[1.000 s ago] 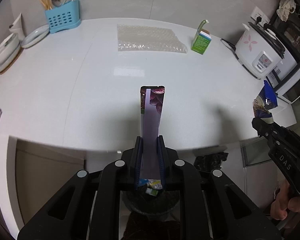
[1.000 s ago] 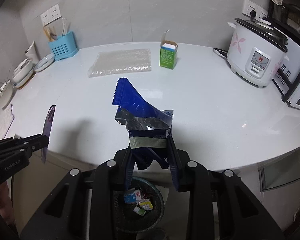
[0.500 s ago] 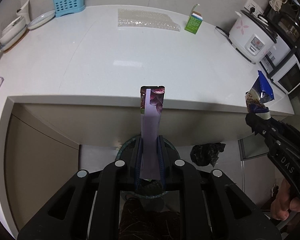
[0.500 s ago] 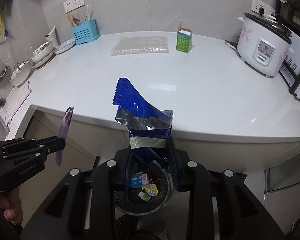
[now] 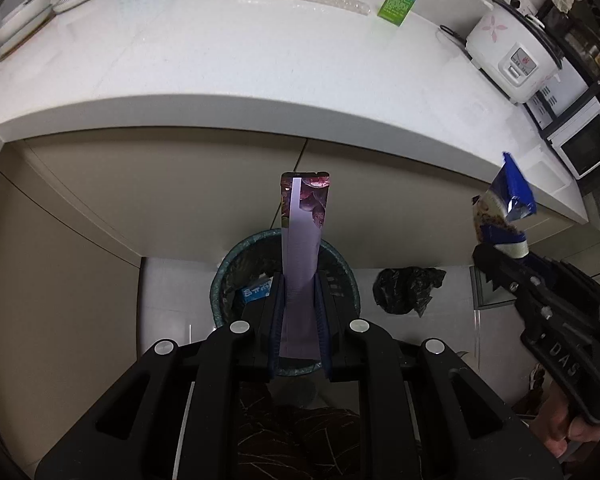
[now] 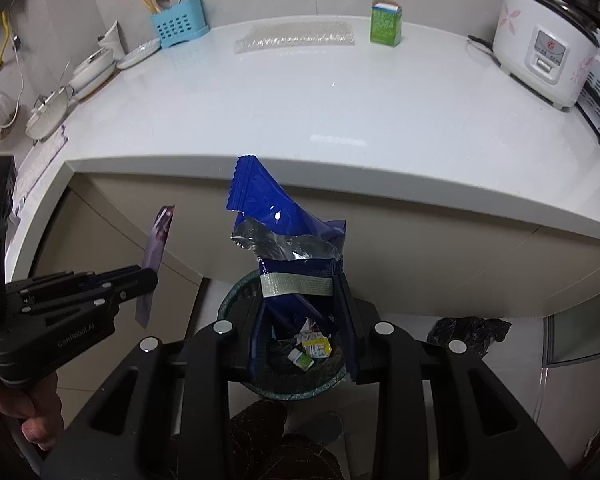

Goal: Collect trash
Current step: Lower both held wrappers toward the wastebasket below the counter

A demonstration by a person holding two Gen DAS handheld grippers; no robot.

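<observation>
My left gripper (image 5: 299, 280) is shut on a long purple wrapper (image 5: 303, 240) that stands up from its jaws. Straight below it on the floor sits a dark round trash bin (image 5: 228, 276) with scraps inside. My right gripper (image 6: 302, 280) is shut on a crumpled blue foil snack bag (image 6: 276, 216), also above the same bin (image 6: 236, 292). In the left wrist view, the right gripper (image 5: 500, 252) with the blue bag (image 5: 508, 196) is at the right. The right wrist view shows the left gripper (image 6: 148, 276) with the purple wrapper (image 6: 156, 248) at the left.
The white countertop (image 6: 320, 112) juts out above the bin. On it stand a green carton (image 6: 386, 26), a bubble-wrap sheet (image 6: 296, 36), a rice cooker (image 6: 548, 68), a blue utensil holder (image 6: 178, 26) and dishes (image 6: 92, 68). A black plastic bag (image 5: 408, 288) lies on the floor right of the bin.
Both grippers have come down and back from over the countertop to below its edge, above the bin. Each keeps hold of its wrapper.
</observation>
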